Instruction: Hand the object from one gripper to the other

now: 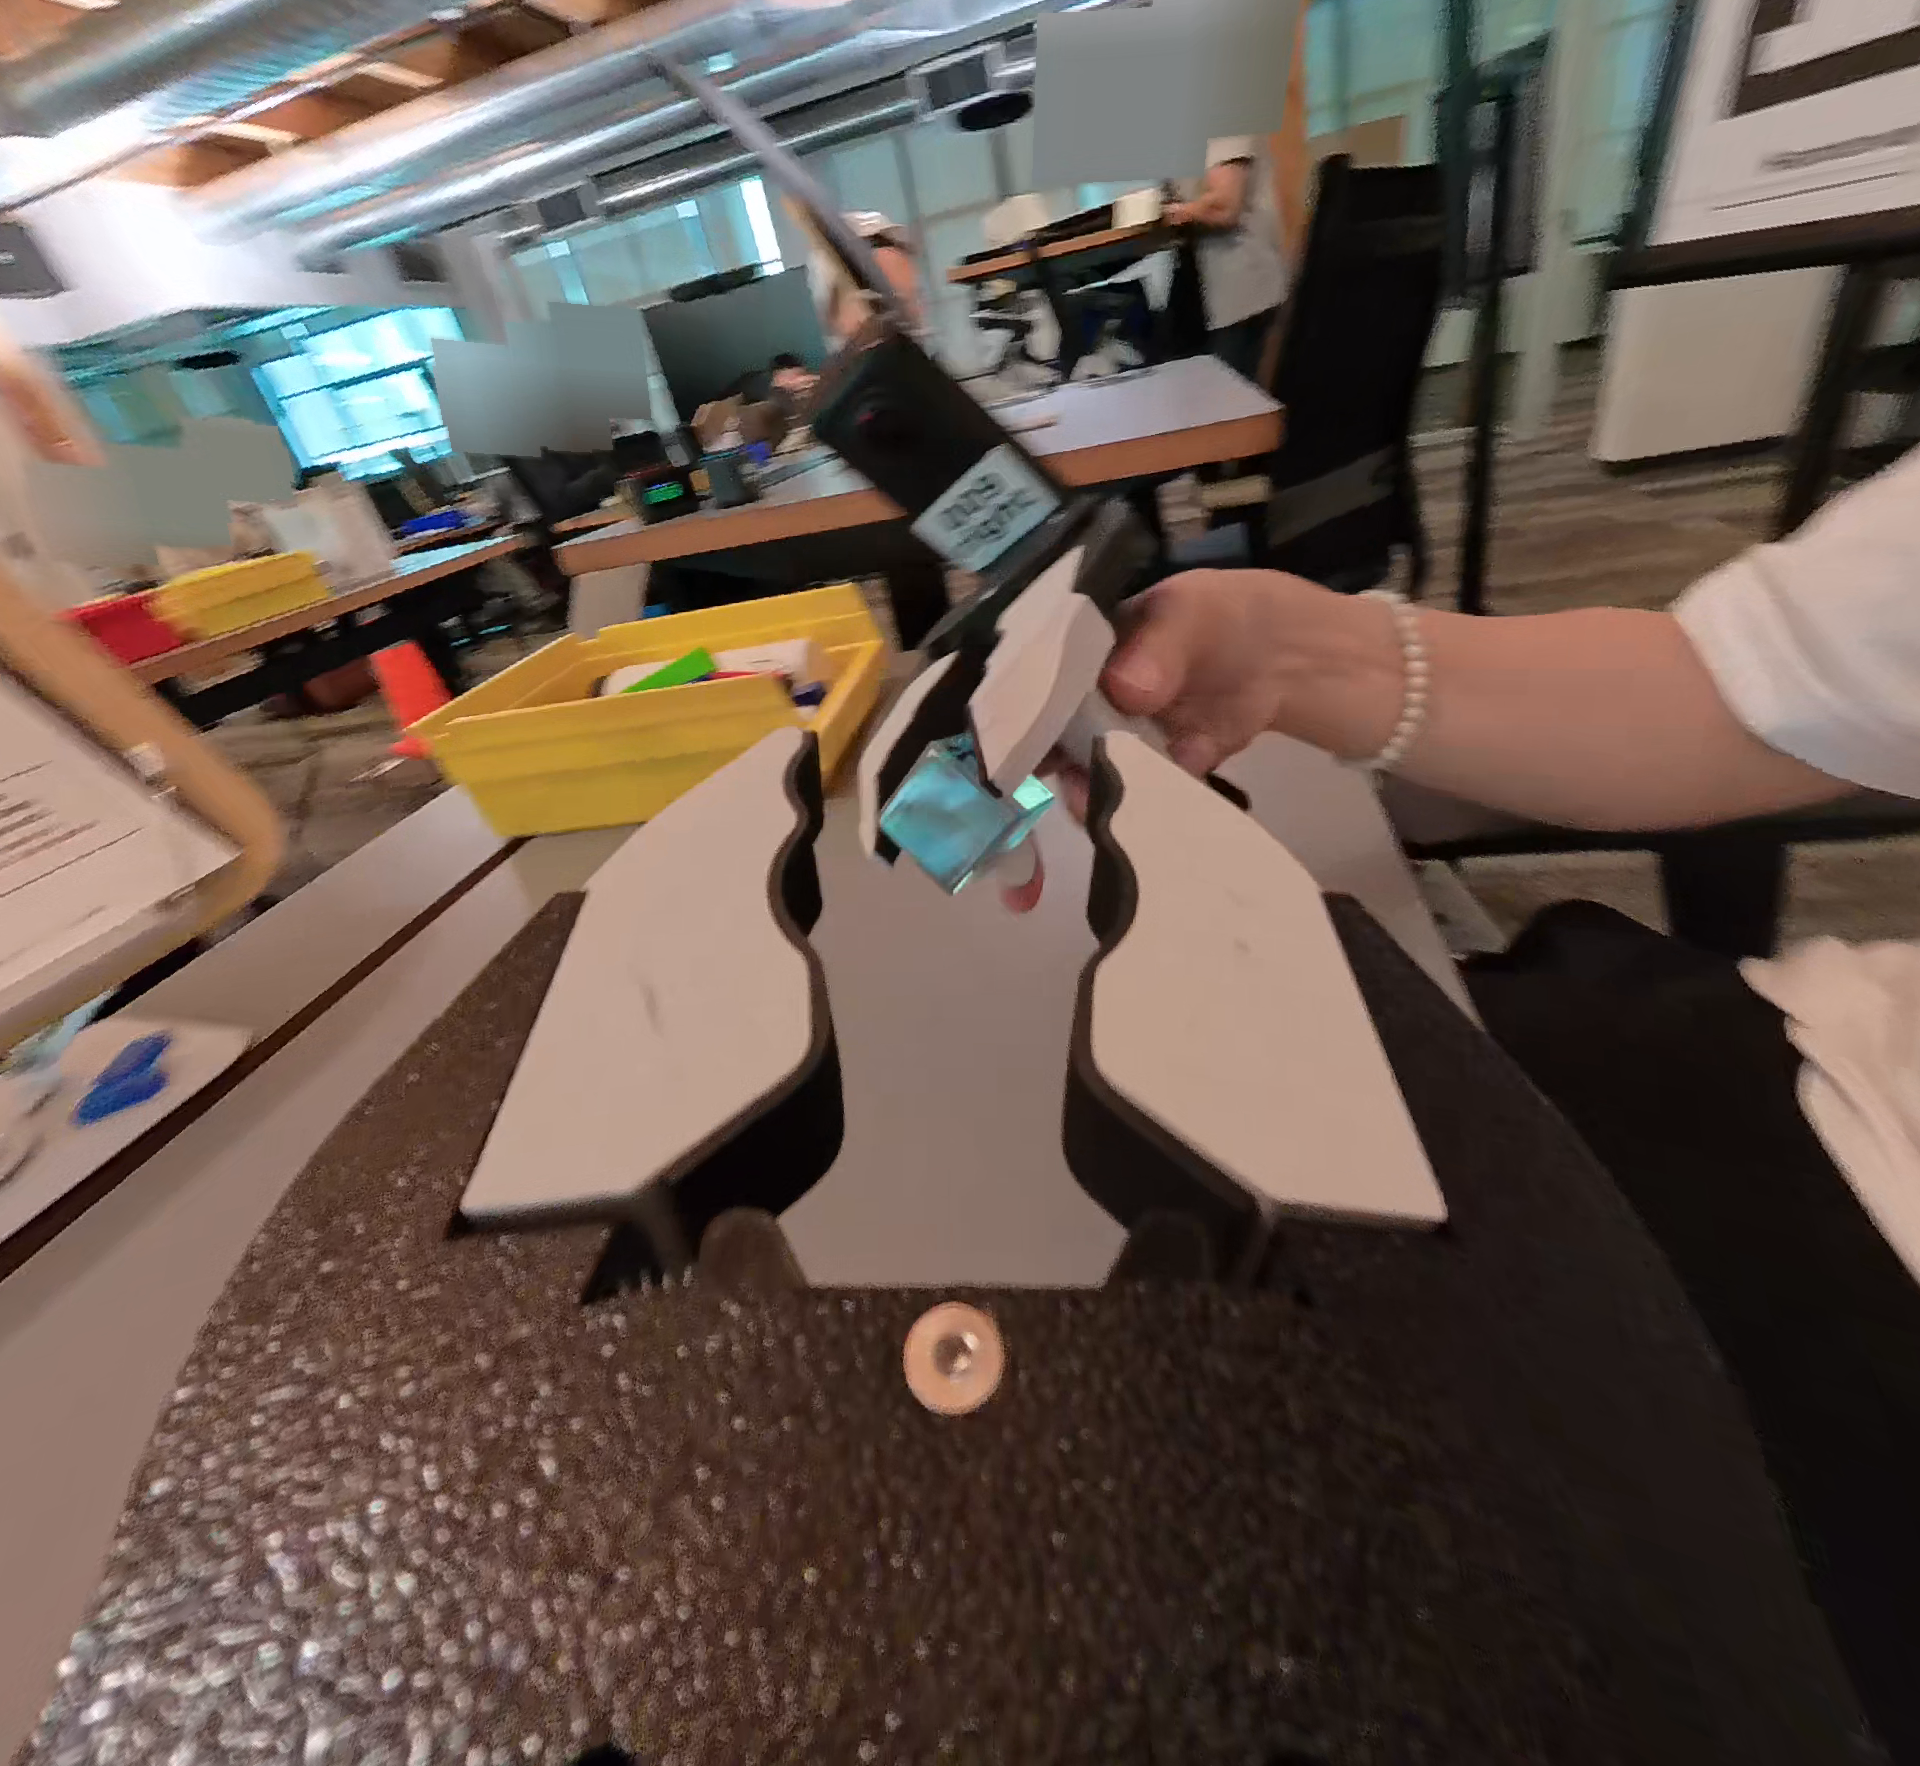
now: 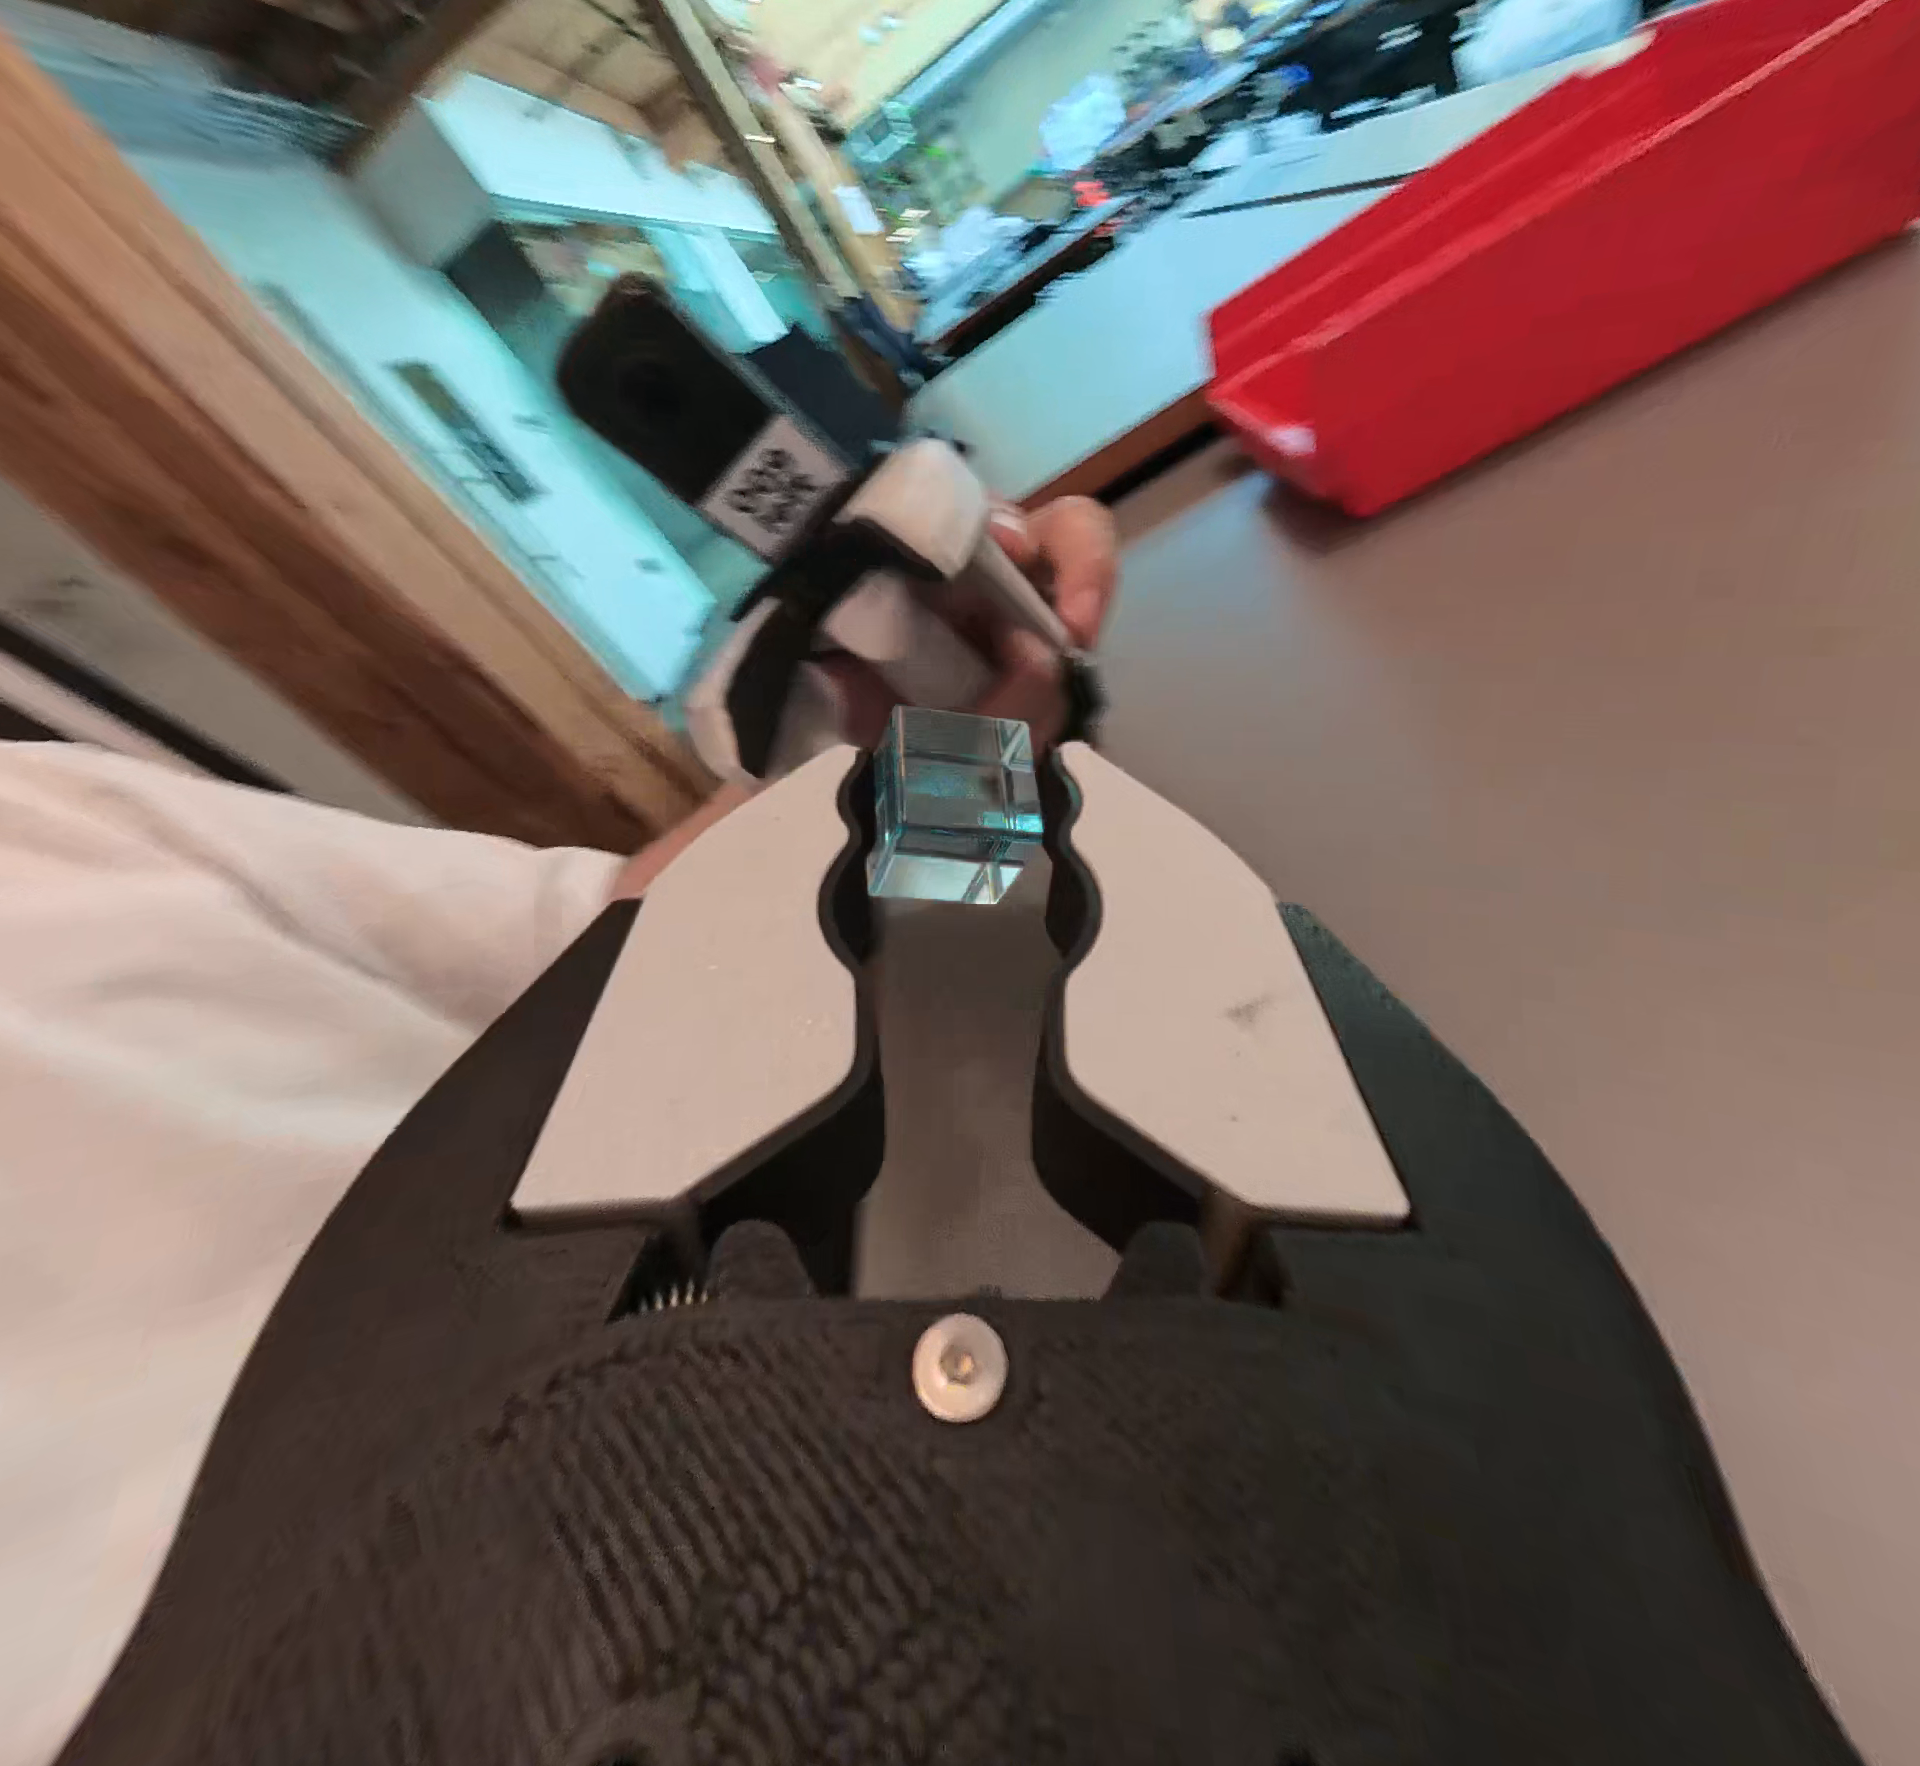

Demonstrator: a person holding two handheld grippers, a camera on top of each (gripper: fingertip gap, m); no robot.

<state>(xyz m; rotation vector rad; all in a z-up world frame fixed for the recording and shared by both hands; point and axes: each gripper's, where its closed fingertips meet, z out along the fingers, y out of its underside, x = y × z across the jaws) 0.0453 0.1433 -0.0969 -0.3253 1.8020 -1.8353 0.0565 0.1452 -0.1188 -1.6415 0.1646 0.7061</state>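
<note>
Above table (image 2: 1507, 833), cube (image 2: 954, 817) (clear) between right claw (image 2: 954, 781)

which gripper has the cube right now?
The right gripper: its jaws are shut on the clear glass cube at the tips. The left gripper stands open and empty, jaws spread either side of it.

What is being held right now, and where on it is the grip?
The right gripper holds a clear glass cube between its fingertips, pressing on two opposite side faces. The left gripper is open and holds nothing.
</note>
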